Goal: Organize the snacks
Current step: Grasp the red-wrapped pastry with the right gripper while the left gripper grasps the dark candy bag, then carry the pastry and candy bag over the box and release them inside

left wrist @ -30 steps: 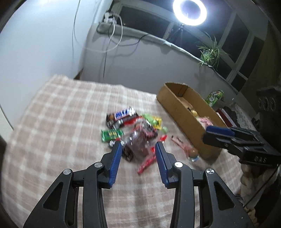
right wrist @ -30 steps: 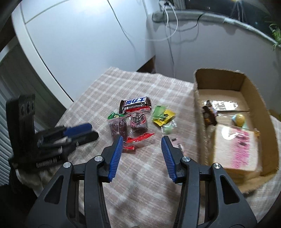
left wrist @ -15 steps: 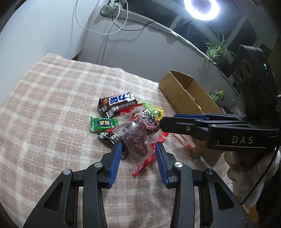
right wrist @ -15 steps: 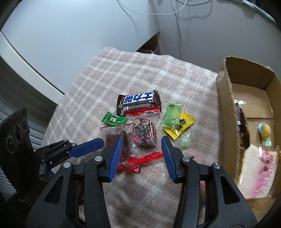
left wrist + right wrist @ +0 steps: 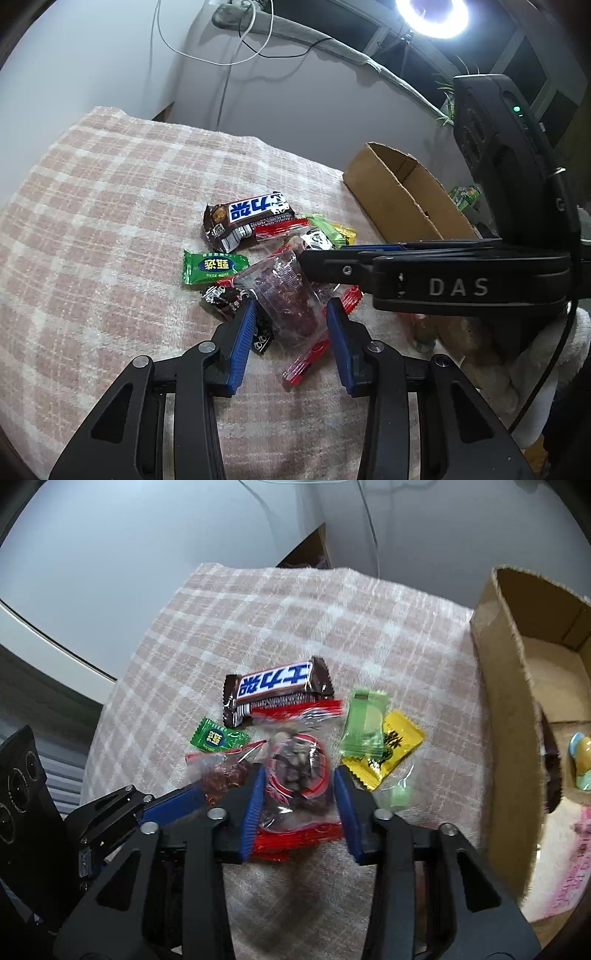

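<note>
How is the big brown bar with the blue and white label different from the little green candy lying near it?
The brown bar is much longer and bulkier than the green candy. The bar's wrapper is dark brown with a blue and white label; the candy's is bright green with a dark blue oval. A red-edged clear packet overlaps the bar's lower edge, while the candy lies mostly uncovered. Both lie flat on the checked cloth, outside the cardboard box.

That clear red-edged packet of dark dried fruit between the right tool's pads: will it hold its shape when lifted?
Probably not. The clear red-edged packet of dark dried fruit looks like thin crinkled film, so it should sag and may slip. Its lumpy filling gives the closing right tool something to pinch. It overlaps neighbouring wrappers, which may drag along.
</note>
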A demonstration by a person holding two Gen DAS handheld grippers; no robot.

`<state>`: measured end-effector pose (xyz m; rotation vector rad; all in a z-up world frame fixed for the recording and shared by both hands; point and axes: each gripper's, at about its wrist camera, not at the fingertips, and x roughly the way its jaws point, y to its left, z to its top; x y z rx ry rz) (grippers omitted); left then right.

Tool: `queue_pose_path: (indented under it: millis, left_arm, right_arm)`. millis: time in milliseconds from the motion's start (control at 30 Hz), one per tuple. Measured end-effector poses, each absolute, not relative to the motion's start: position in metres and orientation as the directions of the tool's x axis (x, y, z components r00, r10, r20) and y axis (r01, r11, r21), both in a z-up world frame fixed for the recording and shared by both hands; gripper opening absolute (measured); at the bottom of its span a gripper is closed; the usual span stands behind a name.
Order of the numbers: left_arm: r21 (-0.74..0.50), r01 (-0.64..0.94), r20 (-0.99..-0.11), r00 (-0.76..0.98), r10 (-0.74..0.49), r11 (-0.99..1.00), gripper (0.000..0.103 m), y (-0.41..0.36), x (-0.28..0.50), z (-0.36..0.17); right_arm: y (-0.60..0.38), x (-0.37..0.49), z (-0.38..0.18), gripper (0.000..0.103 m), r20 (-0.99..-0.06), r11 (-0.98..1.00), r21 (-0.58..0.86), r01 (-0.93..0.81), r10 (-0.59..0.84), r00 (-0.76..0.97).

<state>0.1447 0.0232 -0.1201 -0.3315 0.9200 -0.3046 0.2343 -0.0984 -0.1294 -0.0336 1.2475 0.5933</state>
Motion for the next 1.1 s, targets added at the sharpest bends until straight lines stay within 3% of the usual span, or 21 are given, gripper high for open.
queue_pose_path:
  millis: [400, 1100]
  left_arm:
    - [-0.393, 0.124, -0.715, 0.582, -0.388, 0.911, 0.026, 0.022, 0.143, -0.121]
    - [-0.395, 0.135, -0.671, 0.634, -0.386, 0.909, 0.025, 0.035, 0.133, -0.090]
  right_arm:
    - [-0.104, 0.228, -0.125, 0.036, -0.881, 0.842, 0.312, -0.439, 0.430, 0.197]
    - [-0.150, 0.203, -0.069, 0.035, -0.816, 0.840, 0.312, -0.443, 0.476, 0.328]
